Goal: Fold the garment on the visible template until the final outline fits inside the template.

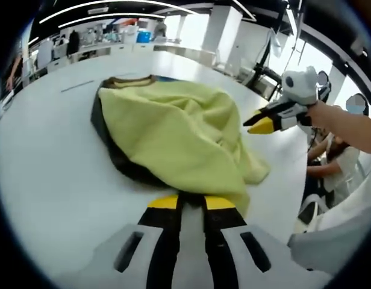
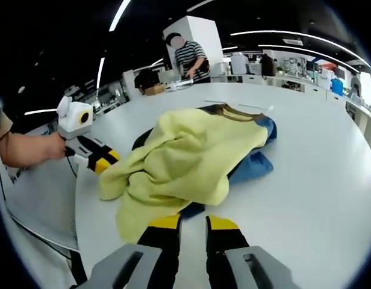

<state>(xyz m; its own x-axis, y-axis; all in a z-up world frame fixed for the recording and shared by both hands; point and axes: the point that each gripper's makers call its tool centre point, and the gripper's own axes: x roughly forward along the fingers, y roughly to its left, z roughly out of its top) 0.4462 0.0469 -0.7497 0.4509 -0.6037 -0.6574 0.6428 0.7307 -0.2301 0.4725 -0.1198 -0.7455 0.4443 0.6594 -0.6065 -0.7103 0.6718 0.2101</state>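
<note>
A yellow-green garment (image 1: 173,129) lies crumpled on the white table (image 1: 47,180), with a dark layer (image 1: 116,153) showing under its edge and a brown collar (image 1: 128,81) at the far end. In the right gripper view the garment (image 2: 191,153) covers a blue piece (image 2: 252,162). My left gripper (image 1: 191,202) sits at the garment's near hem, jaws a narrow gap apart, nothing between them. My right gripper (image 2: 193,223) stands likewise at the opposite hem. Each gripper appears in the other's view: the right gripper (image 1: 262,124) beside the garment, the left gripper (image 2: 103,161) touching a sleeve end.
The table's edge (image 2: 77,198) runs close behind the left gripper. A person in a striped shirt (image 2: 188,54) stands at a far bench. Another person (image 1: 330,162) sits beyond the table's right side. Benches with equipment (image 1: 113,36) line the back.
</note>
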